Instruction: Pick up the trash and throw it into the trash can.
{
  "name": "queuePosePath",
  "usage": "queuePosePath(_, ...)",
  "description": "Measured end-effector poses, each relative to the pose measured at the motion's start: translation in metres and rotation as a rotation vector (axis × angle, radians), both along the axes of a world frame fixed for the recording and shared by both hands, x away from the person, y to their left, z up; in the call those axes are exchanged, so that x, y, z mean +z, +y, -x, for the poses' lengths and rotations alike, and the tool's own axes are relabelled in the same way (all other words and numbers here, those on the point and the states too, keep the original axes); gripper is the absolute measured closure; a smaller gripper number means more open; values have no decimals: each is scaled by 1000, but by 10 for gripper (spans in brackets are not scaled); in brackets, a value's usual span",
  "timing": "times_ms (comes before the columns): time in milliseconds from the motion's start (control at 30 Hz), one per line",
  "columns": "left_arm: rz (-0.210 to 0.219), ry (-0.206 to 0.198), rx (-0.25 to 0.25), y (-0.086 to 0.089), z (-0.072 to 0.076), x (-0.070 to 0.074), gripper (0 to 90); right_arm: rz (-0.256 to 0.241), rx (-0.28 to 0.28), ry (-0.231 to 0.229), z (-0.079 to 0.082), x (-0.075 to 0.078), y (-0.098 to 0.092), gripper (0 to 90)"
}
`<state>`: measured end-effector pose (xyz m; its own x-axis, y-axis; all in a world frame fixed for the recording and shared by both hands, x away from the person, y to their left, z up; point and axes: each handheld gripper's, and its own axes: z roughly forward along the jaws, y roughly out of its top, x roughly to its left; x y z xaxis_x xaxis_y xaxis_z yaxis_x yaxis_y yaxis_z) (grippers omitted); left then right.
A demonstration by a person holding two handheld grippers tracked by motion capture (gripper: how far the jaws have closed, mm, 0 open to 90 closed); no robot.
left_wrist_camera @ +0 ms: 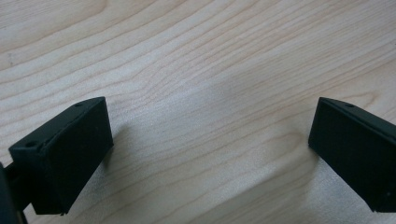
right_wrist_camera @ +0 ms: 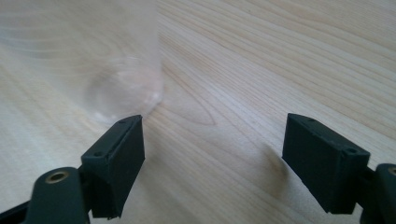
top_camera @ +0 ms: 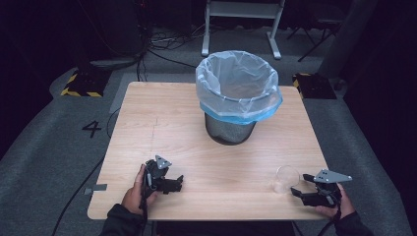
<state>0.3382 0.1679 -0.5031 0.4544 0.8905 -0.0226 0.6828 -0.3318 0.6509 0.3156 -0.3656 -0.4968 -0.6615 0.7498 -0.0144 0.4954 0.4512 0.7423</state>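
A clear plastic cup (top_camera: 286, 178) stands upright near the table's front right corner. It appears blurred at the upper left of the right gripper view (right_wrist_camera: 112, 60). My right gripper (top_camera: 299, 184) is just right of the cup with its jaws open; its left jaw tip sits close to the cup's base, and nothing lies between the jaws (right_wrist_camera: 212, 158). My left gripper (top_camera: 178, 183) rests low at the front left, pointing right. It is open over bare wood (left_wrist_camera: 210, 154). A wire bin (top_camera: 230, 129) lined with a pale blue bag (top_camera: 238, 81) stands at the table's middle back.
The light wooden table (top_camera: 162, 123) stands on grey carpet. Cables (top_camera: 162, 46) and a white stand's legs (top_camera: 241, 29) are on the floor behind it. A strip of grey tape (top_camera: 96, 189) sticks out at the front left edge.
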Motion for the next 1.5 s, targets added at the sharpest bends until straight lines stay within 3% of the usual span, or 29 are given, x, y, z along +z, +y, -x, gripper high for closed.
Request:
queuePosePath(367, -2, 1, -17, 2, -3, 0, 0, -10, 44, -90, 24, 35, 10, 210)
queuePosePath(433, -2, 1, -17, 1, -3, 0, 0, -33, 58, -109, 30, 44, 16, 213)
queuePosePath(767, -2, 1, -17, 1, -3, 0, 0, -8, 75, -128, 37, 55, 25, 219)
queuePosePath(1333, 1, 2, -13, 1, -3, 0, 0, -28, 87, -183, 45, 73, 31, 222)
queuePosePath(1433, 1, 2, -13, 1, -3, 0, 0, -67, 97, -189, 46, 78, 31, 228)
queuePosePath(1500, 3, 4, -13, 1, -2, 0, 0, -55, 100, -197, 46, 80, 31, 229)
